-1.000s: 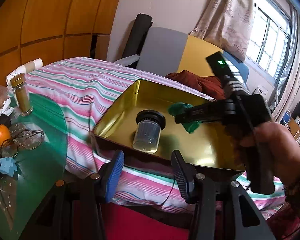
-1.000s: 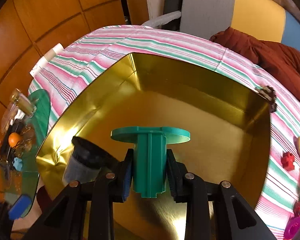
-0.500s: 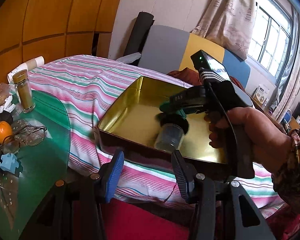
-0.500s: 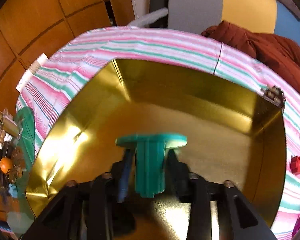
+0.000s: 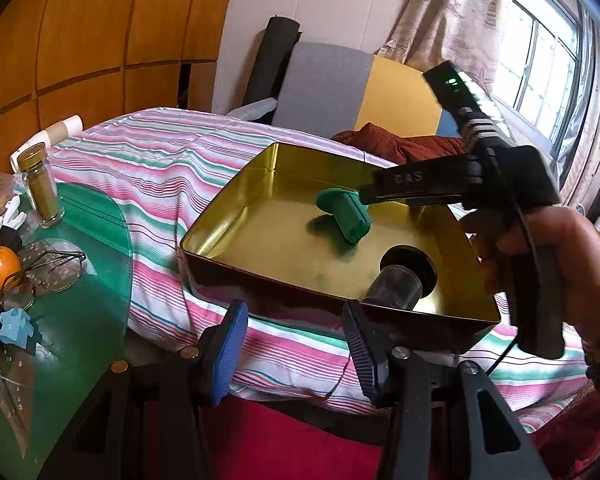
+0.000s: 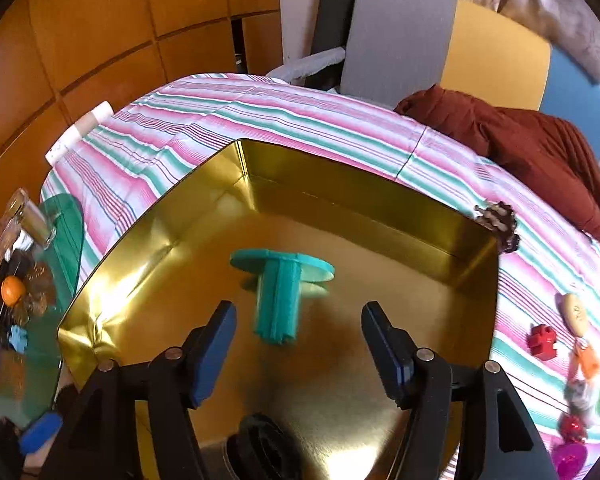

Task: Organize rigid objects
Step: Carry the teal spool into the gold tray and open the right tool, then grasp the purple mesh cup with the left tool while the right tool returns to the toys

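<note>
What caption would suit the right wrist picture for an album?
Right gripper opening, its jaws clear of the green spool in the gold tin on a striped bedspread.

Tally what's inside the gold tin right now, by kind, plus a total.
Green plastic spool: 1
Clear jar with black lid: 1
Total in the gold tin: 2

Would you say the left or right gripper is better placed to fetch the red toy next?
Right, probably. The right gripper is opening off the spool, and the red toy lies on its side of the tin.
</note>
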`<control>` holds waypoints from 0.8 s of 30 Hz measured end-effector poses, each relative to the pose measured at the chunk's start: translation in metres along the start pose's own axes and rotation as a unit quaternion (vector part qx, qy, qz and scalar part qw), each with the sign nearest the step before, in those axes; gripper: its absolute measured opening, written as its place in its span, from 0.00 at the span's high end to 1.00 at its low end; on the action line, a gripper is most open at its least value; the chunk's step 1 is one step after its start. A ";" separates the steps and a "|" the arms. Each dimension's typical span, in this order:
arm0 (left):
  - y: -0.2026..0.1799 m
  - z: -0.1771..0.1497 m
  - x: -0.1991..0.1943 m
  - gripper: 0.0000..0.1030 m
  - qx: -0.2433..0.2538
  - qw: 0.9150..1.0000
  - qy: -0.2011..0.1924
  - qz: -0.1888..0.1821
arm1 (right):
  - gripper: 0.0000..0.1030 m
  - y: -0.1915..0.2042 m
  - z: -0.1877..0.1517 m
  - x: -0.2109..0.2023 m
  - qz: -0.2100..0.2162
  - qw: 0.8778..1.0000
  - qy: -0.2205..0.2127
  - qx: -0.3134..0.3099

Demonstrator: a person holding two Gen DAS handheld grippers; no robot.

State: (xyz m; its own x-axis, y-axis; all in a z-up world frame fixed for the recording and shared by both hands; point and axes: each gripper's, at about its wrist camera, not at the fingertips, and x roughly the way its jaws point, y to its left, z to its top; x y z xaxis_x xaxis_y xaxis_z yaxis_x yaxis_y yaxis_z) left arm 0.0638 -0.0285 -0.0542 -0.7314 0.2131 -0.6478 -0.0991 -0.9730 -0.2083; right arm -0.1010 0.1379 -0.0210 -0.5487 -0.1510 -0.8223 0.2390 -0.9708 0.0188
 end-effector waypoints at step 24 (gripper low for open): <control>-0.039 -0.007 0.002 0.52 0.061 0.998 0.013 -0.018 | 0.30 -0.088 -0.053 -0.061 -0.052 0.996 -0.035 0.064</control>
State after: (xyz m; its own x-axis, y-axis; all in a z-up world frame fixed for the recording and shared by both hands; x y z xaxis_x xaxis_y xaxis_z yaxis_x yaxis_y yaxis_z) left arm 0.0707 0.0104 -0.0524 -0.7079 0.2488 -0.6610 -0.2074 -0.9679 -0.1421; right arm -0.0463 0.2428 -0.0023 -0.6203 -0.0571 -0.7823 0.0759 -0.9970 0.0126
